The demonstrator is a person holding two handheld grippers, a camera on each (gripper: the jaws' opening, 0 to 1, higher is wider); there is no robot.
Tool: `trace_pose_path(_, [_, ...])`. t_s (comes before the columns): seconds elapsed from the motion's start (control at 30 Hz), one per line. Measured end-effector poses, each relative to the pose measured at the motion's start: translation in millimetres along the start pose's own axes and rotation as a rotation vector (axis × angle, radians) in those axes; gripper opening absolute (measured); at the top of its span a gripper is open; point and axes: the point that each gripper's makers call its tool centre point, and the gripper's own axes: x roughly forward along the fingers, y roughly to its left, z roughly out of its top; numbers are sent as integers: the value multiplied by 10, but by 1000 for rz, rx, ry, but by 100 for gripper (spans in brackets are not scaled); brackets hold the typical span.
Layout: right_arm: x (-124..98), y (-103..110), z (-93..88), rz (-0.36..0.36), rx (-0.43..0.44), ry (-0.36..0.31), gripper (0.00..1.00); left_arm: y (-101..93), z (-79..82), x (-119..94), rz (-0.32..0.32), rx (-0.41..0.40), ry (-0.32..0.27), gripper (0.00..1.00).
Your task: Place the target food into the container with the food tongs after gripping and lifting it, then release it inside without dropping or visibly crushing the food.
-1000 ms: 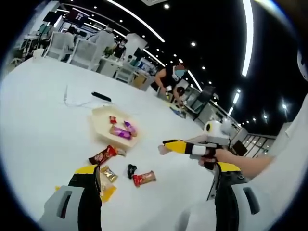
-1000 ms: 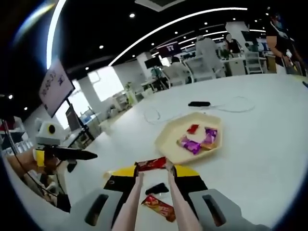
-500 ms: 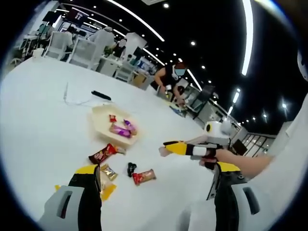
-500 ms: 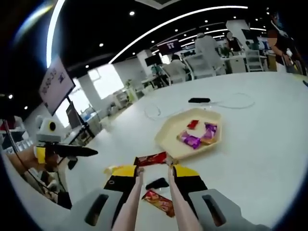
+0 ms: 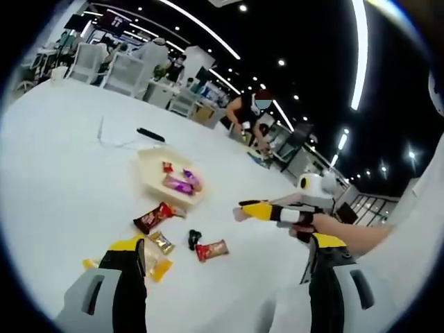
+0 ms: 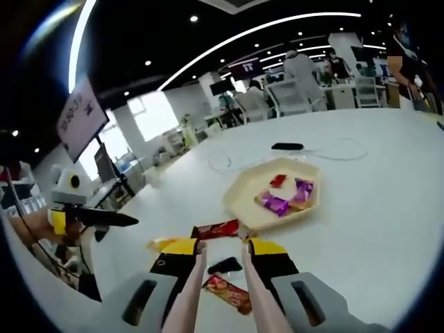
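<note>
While hovering over counter (image 6: 388, 208):
Surroundings: loose snacks lying beside tray (image 6: 244, 196).
Right gripper (image 6: 220, 251): jaws clenching tongs (image 6: 201, 291) gripping red wrapper (image 6: 216, 229).
Left gripper (image 5: 222, 257): jaws spread, holding nothing.

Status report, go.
Right claw holds pink tongs, tips open above red-brown snack. Left claw open, empty. Tray just beyond, path clear.

snacks (image 6: 283, 195) in tray (image 6: 244, 200), others (image 6: 218, 229) beside
</note>
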Motion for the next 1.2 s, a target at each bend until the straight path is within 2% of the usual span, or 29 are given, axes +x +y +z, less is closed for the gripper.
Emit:
trace_pose_path(0.1, [10, 36, 24, 3, -19, -5, 27, -7, -26, 7, 2, 9, 18, 99])
trace_pose_path(0.33, [2, 84, 16, 5, -35, -6, 27, -39, 39, 12, -5, 1, -11, 98])
trace_pose_path(0.5, [-48, 109, 0, 7, -25, -13, 28, -51, -12, 6, -3, 9, 0, 98])
trace_pose_path(0.63, [-70, 99, -85, 4, -17, -8, 27, -71, -77, 17, -5, 17, 17, 98])
trace_pose_path(0.77, [-56, 91, -212, 29, -2, 28, 28, -47, -117, 44, -3, 2, 17, 98])
trace_pose_path(1.03, [-54, 66, -221, 35, -25, 50, 28, -37, -131, 89, -7, -1, 16, 98])
trace_pose_path(1.2, [-17, 88, -290, 57, -67, 86, 28, -1, -152, 94, 2, 11, 26, 99])
